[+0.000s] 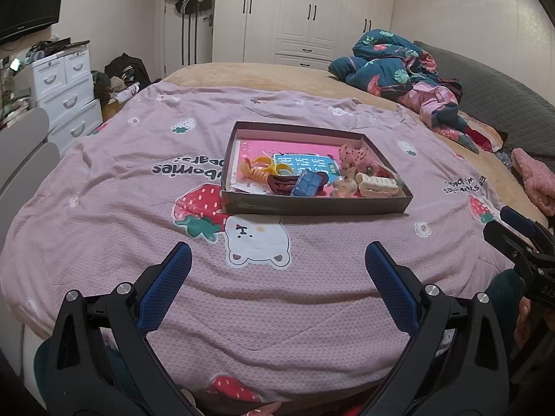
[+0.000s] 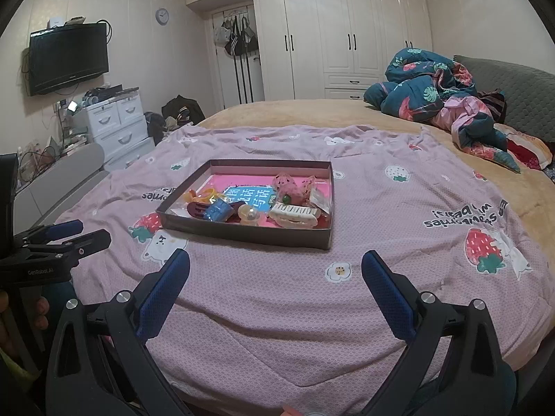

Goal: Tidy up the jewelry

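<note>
A shallow dark box (image 1: 312,204) (image 2: 249,234) with a pink lining sits on the pink strawberry-print quilt (image 1: 312,298) (image 2: 277,305). Inside lie a yellow-orange spiral clip (image 1: 258,170), a dark red claw clip (image 1: 282,183) (image 2: 197,208), a blue square box (image 1: 307,183) (image 2: 218,210), a cream claw clip (image 1: 376,184) (image 2: 295,215) and a pink spotted bow (image 1: 352,154) (image 2: 289,183). My left gripper (image 1: 277,260) hangs open over the quilt, short of the box. My right gripper (image 2: 275,270) is open too, nearer the box's right corner. Both hold nothing.
A crumpled teal floral duvet (image 1: 388,59) (image 2: 430,86) lies at the far right of the bed by a grey headboard (image 2: 520,93). White drawers (image 1: 66,93) (image 2: 118,124) and a wall TV (image 2: 67,57) stand left. White wardrobes (image 2: 347,34) fill the back wall.
</note>
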Action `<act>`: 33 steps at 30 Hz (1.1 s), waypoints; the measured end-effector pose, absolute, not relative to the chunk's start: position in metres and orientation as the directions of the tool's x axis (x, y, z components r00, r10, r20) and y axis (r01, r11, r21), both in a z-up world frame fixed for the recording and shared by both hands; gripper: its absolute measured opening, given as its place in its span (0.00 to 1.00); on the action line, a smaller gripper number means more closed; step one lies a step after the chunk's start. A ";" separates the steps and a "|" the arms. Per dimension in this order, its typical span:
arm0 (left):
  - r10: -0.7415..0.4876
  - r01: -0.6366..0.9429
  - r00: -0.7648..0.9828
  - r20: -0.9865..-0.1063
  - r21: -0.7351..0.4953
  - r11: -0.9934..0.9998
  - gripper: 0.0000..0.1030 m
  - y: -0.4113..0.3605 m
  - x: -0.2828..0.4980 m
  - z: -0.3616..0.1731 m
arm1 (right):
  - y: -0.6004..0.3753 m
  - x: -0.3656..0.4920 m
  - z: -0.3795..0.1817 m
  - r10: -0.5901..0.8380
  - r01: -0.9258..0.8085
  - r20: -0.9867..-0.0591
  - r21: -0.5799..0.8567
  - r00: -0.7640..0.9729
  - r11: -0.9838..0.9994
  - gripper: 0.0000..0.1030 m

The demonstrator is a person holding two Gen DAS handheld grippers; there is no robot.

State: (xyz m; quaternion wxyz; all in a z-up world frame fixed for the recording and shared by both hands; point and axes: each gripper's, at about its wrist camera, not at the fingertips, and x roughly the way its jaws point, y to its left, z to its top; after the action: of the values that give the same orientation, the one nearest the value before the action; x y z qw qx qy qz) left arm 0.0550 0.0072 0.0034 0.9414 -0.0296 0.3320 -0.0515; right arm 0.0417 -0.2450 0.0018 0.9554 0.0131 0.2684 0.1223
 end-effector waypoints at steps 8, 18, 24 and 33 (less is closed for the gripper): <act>-0.112 0.073 0.774 -0.623 -0.088 0.993 0.91 0.010 0.055 0.004 | -0.245 0.042 0.002 0.241 -0.227 -0.511 0.091 0.825 0.970 0.96; -0.111 0.072 0.775 -0.623 -0.086 0.994 0.91 0.012 0.055 0.005 | -0.246 0.041 0.002 0.240 -0.226 -0.510 0.090 0.826 0.970 0.96; -0.110 0.071 0.774 -0.623 -0.087 0.994 0.91 0.011 0.055 0.005 | -0.246 0.041 0.002 0.240 -0.226 -0.511 0.090 0.826 0.970 0.96; -0.111 0.072 0.774 -0.623 -0.087 0.994 0.91 0.012 0.055 0.005 | -0.246 0.041 0.002 0.238 -0.225 -0.509 0.088 0.827 0.970 0.96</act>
State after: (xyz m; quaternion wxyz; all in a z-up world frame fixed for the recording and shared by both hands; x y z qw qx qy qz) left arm 0.0549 0.0118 0.0048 0.9414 -0.0288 0.3325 -0.0487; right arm 0.0405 -0.2465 0.0018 0.9557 0.0120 0.2680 0.1210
